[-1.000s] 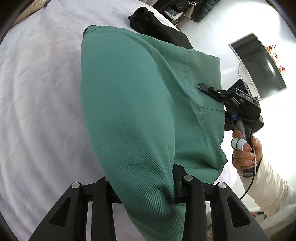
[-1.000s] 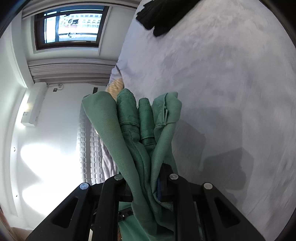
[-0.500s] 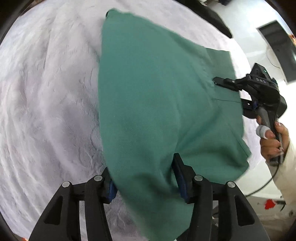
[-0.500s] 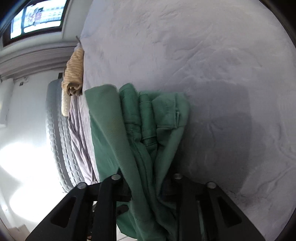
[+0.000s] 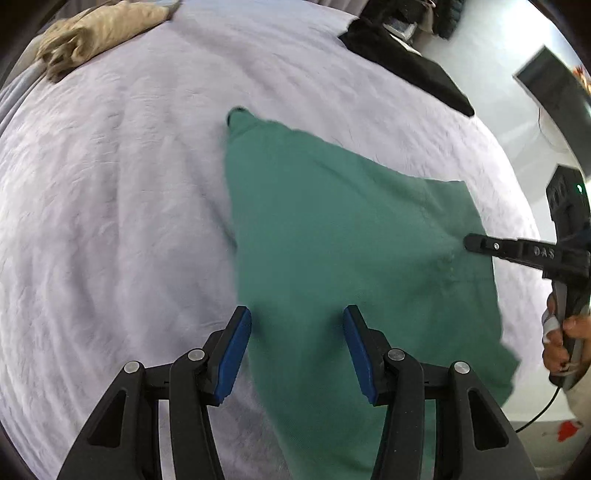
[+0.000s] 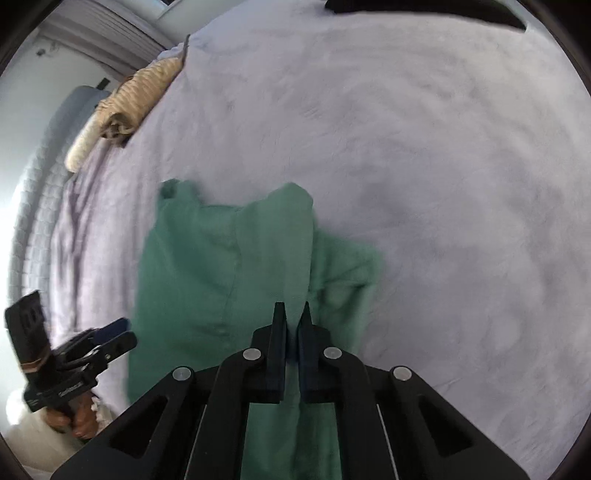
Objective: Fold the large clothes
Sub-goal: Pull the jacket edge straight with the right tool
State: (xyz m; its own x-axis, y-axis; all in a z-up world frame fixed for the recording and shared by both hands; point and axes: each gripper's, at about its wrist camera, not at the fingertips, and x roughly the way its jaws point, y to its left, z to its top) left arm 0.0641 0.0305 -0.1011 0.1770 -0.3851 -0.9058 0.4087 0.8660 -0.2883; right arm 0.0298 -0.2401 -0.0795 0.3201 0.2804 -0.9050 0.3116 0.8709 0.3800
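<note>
A large green garment [image 5: 343, 236] lies spread on the pale bed, its near part hanging over the bed's edge; it also shows in the right wrist view [image 6: 229, 266]. My left gripper [image 5: 297, 325] is open above the garment's near edge, with blue pads [image 5: 236, 343] apart and nothing between them. My right gripper [image 6: 293, 317] has its jaws almost together above the garment's edge; I cannot see cloth between them. In the left wrist view the right gripper [image 5: 469, 242] reaches in over the garment's right side. The left gripper also shows at lower left in the right wrist view [image 6: 122, 332].
The bed [image 5: 110, 221] is covered with a pale lilac sheet. A beige rolled cloth [image 5: 99, 29] lies at its far side, also seen in the right wrist view [image 6: 125, 107]. A black garment [image 5: 406, 66] lies at the far right corner. A dark screen [image 5: 554, 96] stands beyond the bed.
The garment was held up by both grippers and now lies on the bed. My left gripper has opened and let go. Both grippers have drawn back toward the near edge.
</note>
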